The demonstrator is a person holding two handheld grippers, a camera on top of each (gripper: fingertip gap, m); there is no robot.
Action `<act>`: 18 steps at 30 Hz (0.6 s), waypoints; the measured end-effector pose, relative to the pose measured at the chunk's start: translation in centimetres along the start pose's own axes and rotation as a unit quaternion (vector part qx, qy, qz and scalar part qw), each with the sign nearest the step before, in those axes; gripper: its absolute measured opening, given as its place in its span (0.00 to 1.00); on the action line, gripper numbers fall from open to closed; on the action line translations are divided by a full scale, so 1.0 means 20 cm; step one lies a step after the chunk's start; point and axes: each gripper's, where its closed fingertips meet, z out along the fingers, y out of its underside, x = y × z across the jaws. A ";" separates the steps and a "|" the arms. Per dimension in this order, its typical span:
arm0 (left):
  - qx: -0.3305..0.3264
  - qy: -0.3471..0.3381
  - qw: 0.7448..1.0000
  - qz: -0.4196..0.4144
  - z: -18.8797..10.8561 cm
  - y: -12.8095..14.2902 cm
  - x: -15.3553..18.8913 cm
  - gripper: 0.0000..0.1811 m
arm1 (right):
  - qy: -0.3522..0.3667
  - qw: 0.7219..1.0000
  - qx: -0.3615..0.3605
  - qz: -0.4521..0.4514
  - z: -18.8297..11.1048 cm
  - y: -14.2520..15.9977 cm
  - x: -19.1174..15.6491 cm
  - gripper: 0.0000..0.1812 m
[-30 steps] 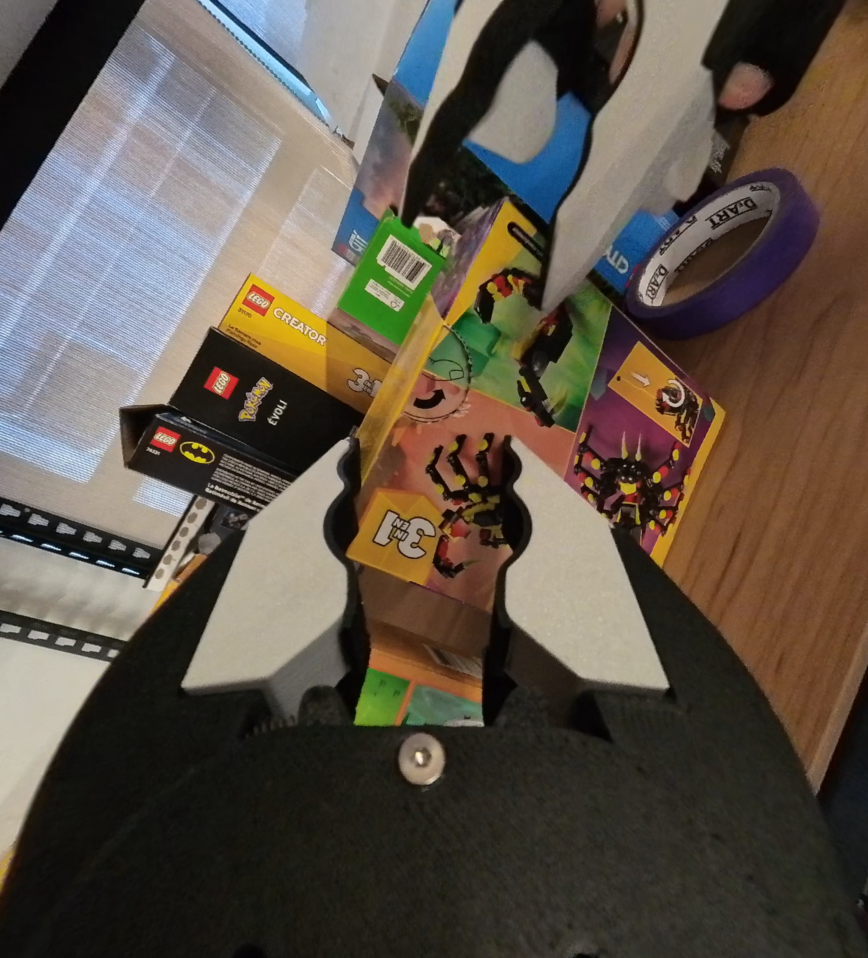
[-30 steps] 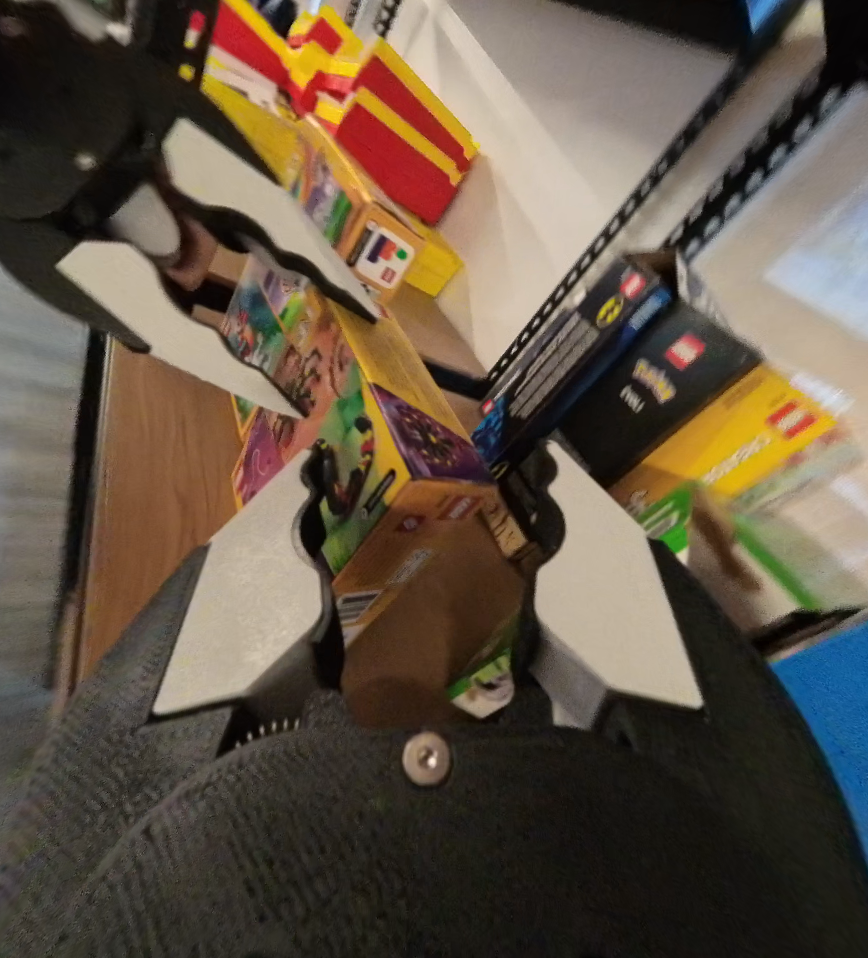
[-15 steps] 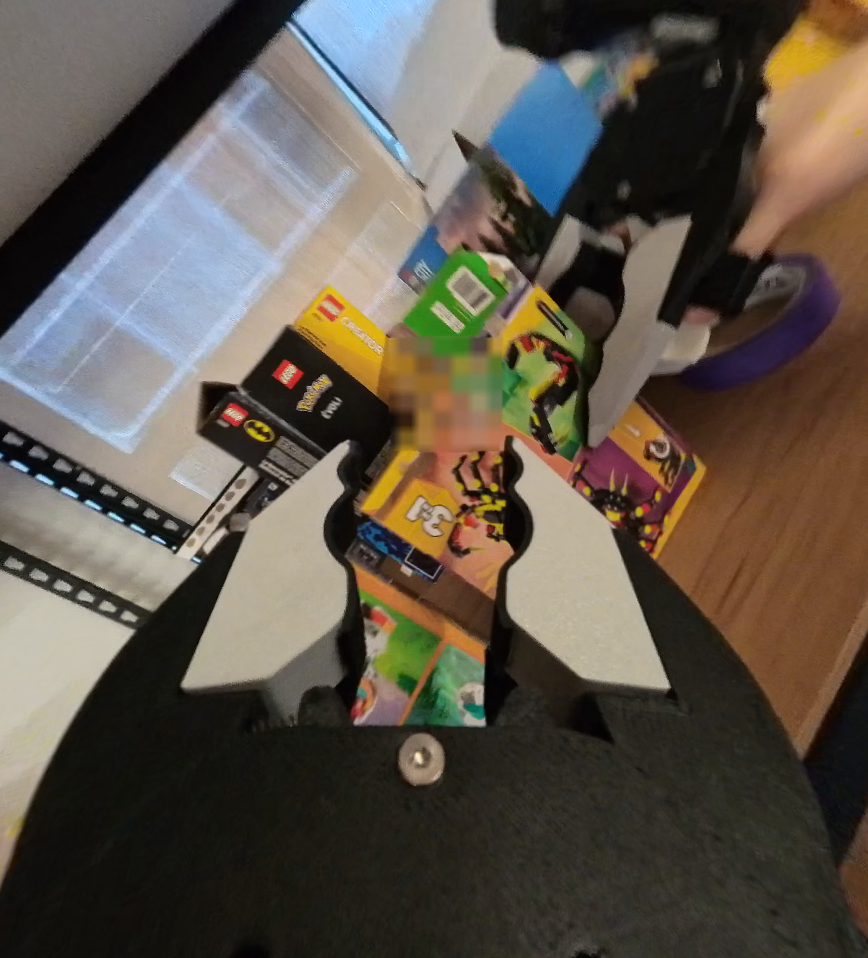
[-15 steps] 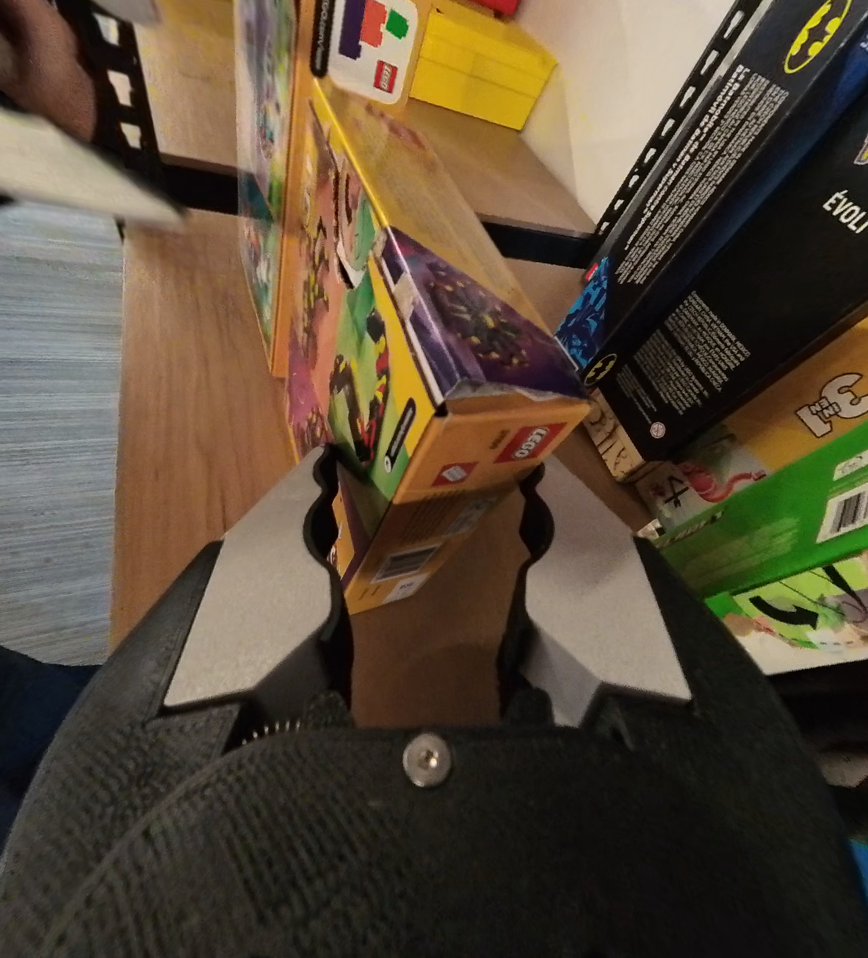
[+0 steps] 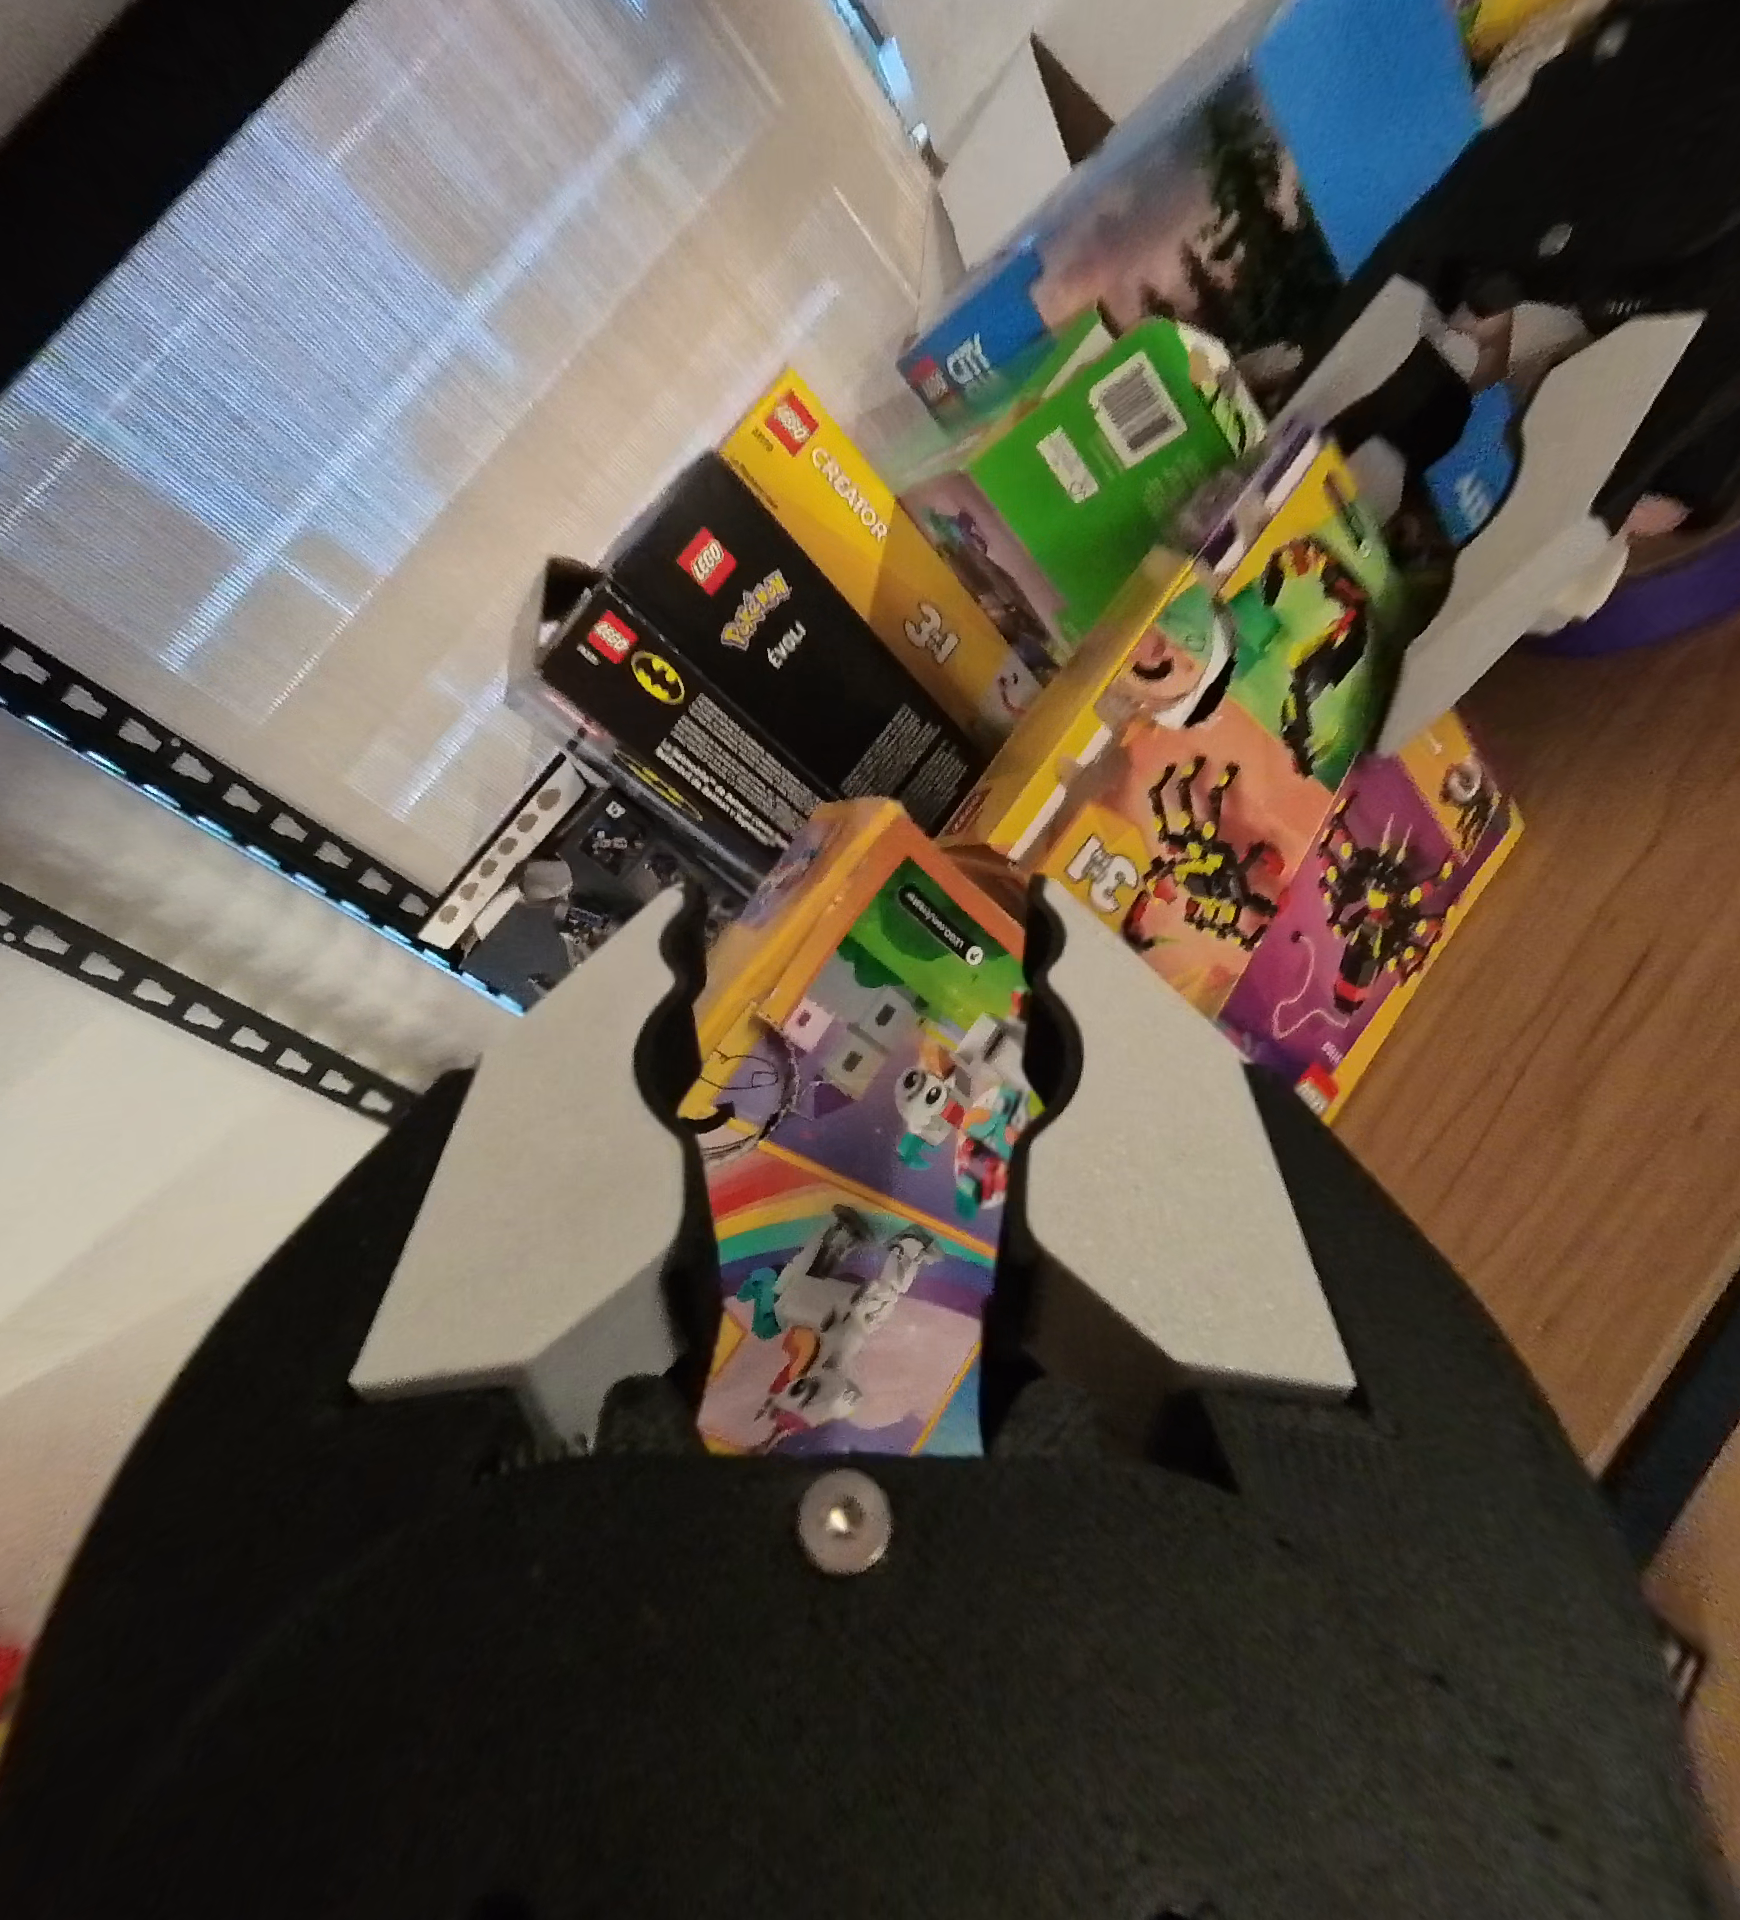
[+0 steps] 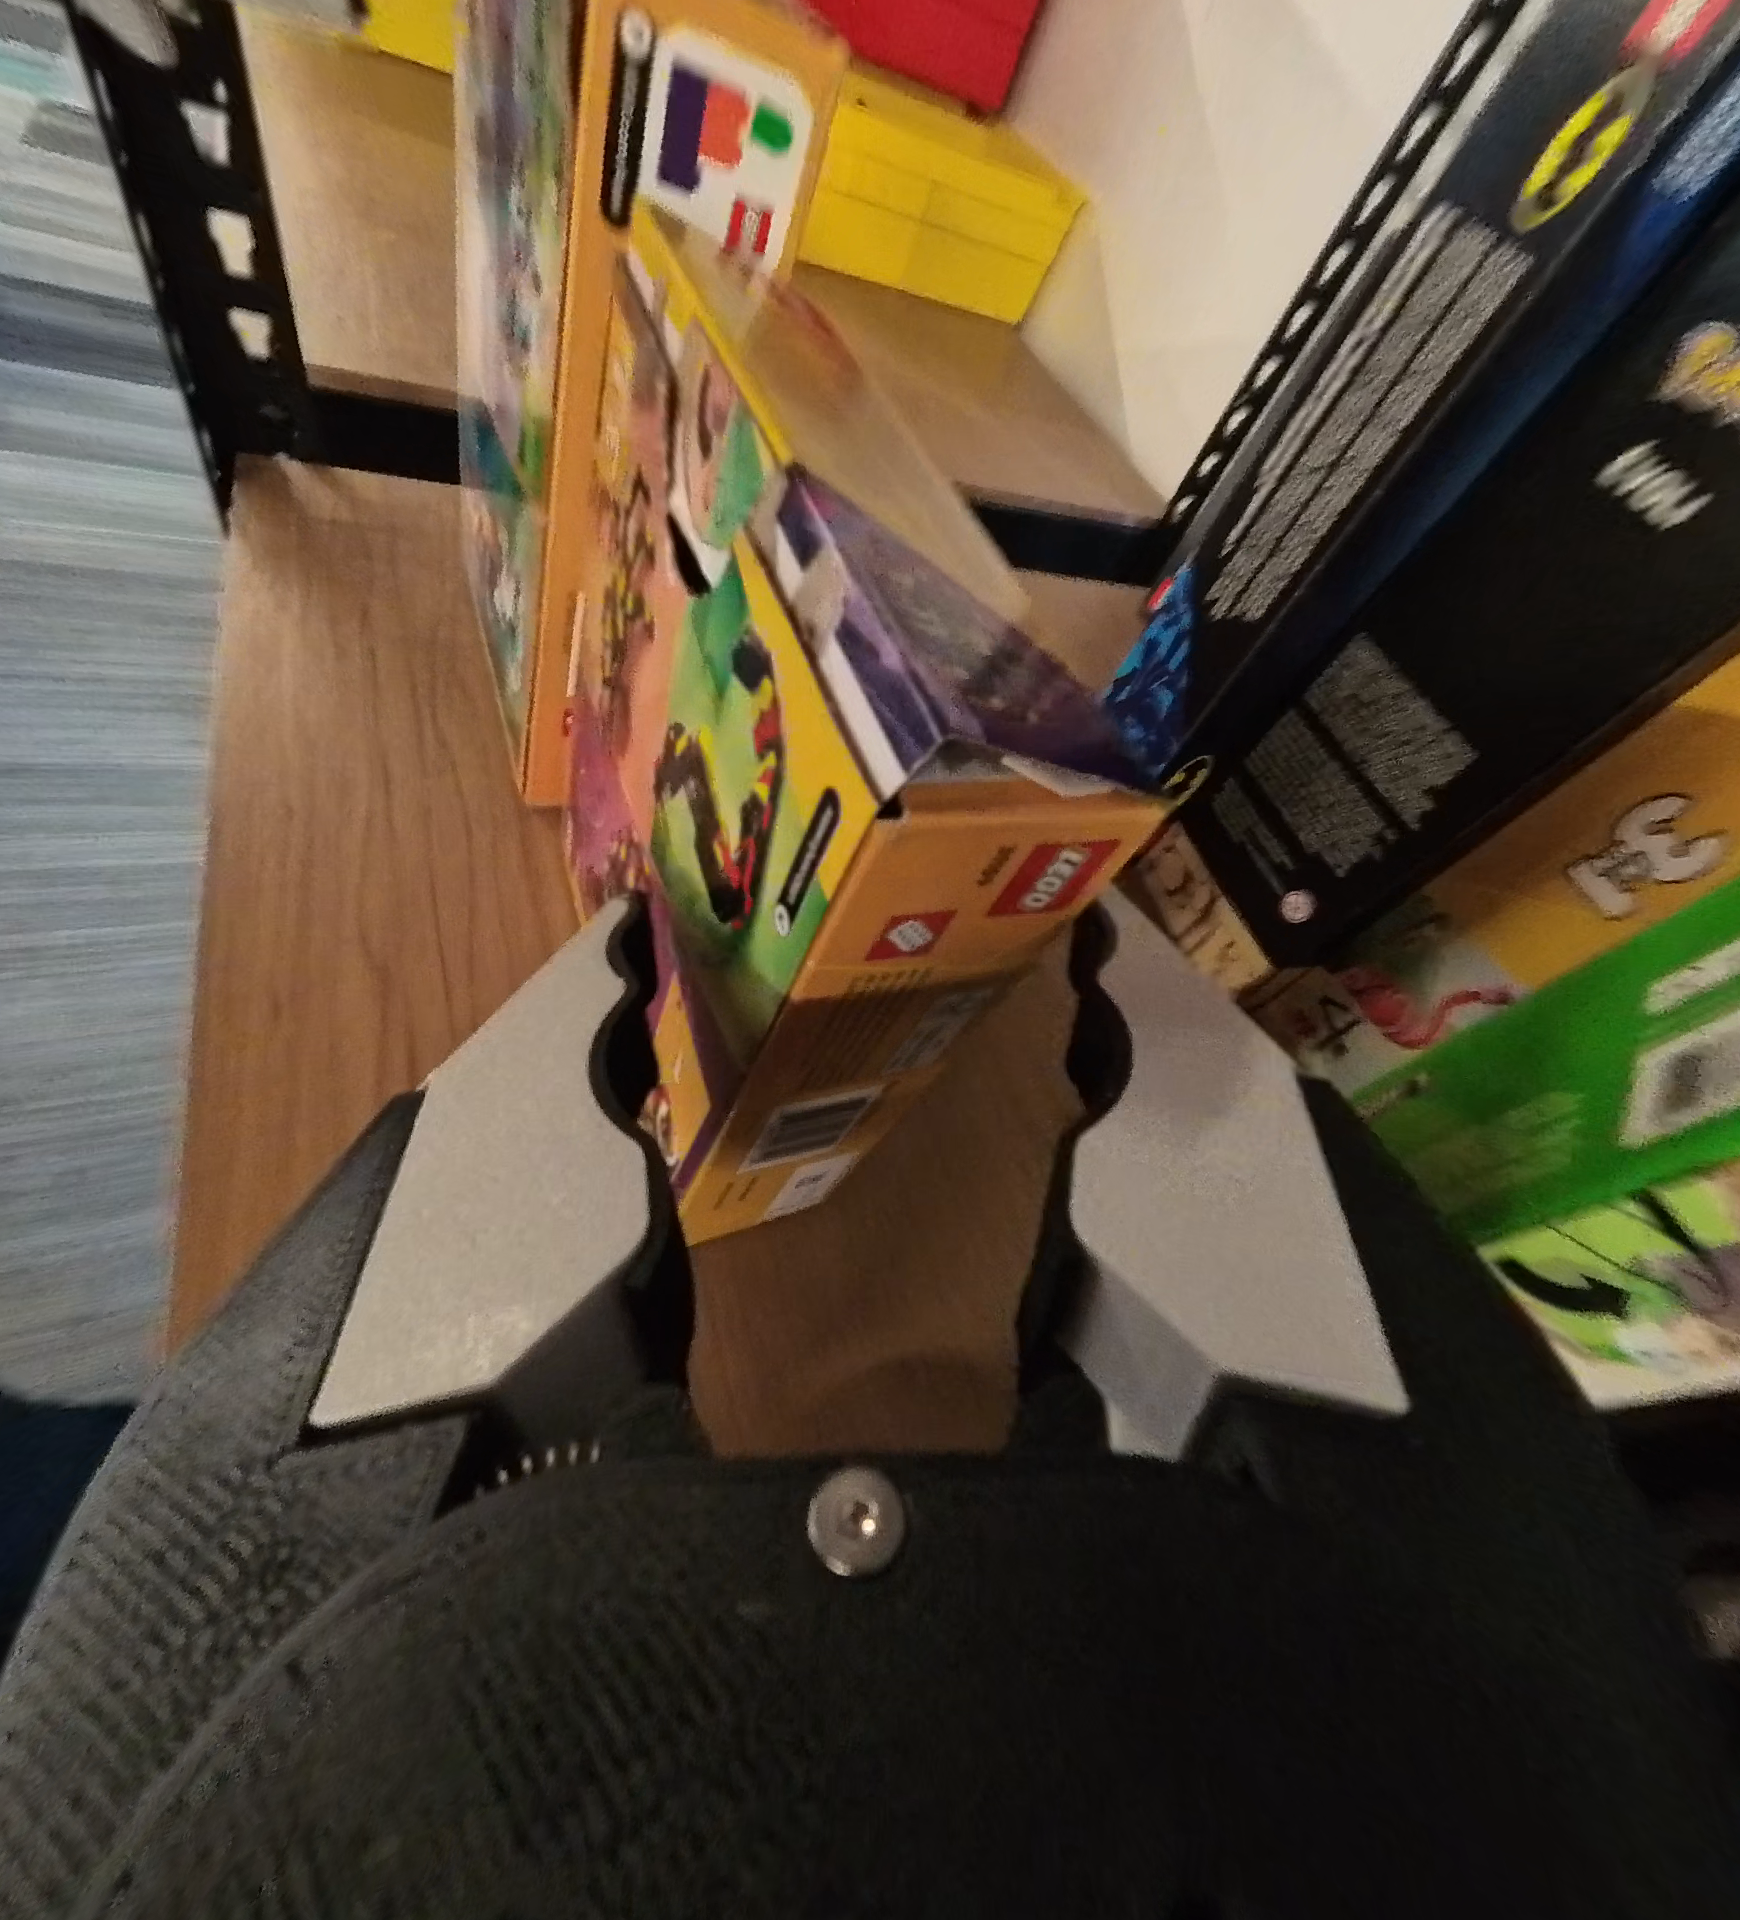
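Both hand-held grippers at toy boxes on a wooden shelf.
Left hand-held gripper (image 5: 850,914) spread, framing the rainbow box (image 5: 845,1195) at lower centre, contact unclear. Right hand-held gripper (image 6: 861,920) spread around the spider box (image 6: 907,935) end, centre frame; black boxes (image 6: 1468,540) upper right.

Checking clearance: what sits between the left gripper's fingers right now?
In the left wrist view, a unicorn-picture toy box fills the gap of the left gripper; whether the fingers press it cannot be told. The spider box stands beyond.
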 end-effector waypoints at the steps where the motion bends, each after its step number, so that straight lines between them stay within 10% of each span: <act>1: 0.012 0.000 1.000 -0.010 -0.02 -0.03 0.00 0.32 | 0.019 1.000 0.018 -0.006 -0.04 -0.03 0.02 0.46; 6: 0.067 -0.003 0.997 -0.039 -0.17 -0.18 0.08 0.30 | 0.090 0.990 0.109 -0.014 -0.53 -0.15 0.01 0.41; 10: 0.072 0.025 0.995 -0.061 -0.30 -0.14 0.29 0.29 | 0.117 0.991 0.023 -0.057 -0.81 0.15 -0.05 0.31; 18: 0.050 0.103 0.977 -0.179 -0.37 0.10 0.85 0.28 | 0.067 0.987 -0.140 -0.051 -0.72 0.56 -0.12 0.25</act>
